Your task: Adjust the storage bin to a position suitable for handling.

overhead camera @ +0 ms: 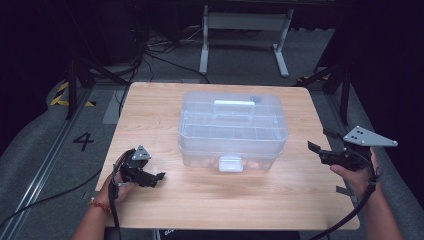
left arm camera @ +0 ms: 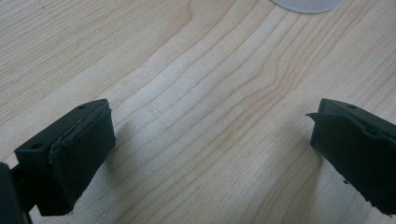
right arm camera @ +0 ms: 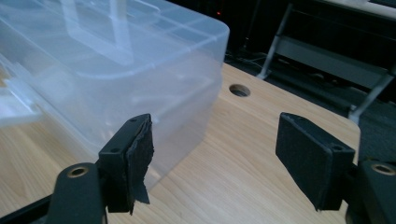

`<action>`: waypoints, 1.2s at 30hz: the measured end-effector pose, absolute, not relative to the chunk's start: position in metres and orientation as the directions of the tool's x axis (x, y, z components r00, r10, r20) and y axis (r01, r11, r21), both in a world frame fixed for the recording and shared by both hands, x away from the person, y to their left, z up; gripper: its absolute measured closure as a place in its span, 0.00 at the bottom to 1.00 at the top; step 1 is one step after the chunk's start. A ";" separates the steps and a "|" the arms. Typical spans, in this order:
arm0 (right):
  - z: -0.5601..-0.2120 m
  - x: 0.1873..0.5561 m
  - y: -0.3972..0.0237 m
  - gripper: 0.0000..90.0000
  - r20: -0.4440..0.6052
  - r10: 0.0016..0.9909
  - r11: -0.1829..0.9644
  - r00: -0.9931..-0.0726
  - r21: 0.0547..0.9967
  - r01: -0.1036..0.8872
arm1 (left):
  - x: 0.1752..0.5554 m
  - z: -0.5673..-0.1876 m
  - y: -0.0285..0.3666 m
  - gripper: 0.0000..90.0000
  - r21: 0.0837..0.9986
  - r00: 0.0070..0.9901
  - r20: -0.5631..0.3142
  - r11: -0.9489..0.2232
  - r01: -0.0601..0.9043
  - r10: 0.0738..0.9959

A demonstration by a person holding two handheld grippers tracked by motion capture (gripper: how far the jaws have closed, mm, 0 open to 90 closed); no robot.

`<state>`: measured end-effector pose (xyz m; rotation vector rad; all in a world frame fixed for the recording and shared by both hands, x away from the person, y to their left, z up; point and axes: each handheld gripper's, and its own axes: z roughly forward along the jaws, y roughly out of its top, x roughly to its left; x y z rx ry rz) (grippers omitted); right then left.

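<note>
Both hand-held tools stand nearest, each with jaws spread wide and gripping nothing. Left black two-jaw gripper point(overhead camera: 159, 176) sits low over the light wooden table point(overhead camera: 210, 200), near-left of the clear plastic lidded storage box point(overhead camera: 233, 129). Right black two-jaw gripper point(overhead camera: 320, 141) hangs right of that box, apart from it. Box sits mid-table, farther back.

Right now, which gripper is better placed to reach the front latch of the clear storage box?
Probably left. The left gripper sits open on the table near the box's front, closer to the latch. The right gripper hangs open off the clear storage box's right end.
</note>
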<state>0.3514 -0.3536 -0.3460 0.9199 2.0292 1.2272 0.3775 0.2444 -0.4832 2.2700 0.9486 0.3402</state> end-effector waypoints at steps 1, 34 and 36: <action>-0.343 0.352 -0.352 0.32 -0.128 0.793 0.335 -0.596 0.909 0.249 | 0.378 -0.483 0.244 0.00 0.651 0.706 -0.010 -0.531 0.542 0.708; -0.303 0.417 -0.238 0.51 -0.231 0.634 0.498 -0.738 0.852 0.161 | 0.377 -0.483 0.244 0.00 0.654 0.701 -0.009 -0.526 0.544 0.713; -0.300 0.421 -0.230 0.51 -0.246 0.620 0.518 -0.745 0.841 0.154 | 0.377 -0.483 0.244 0.00 0.654 0.701 -0.009 -0.526 0.544 0.713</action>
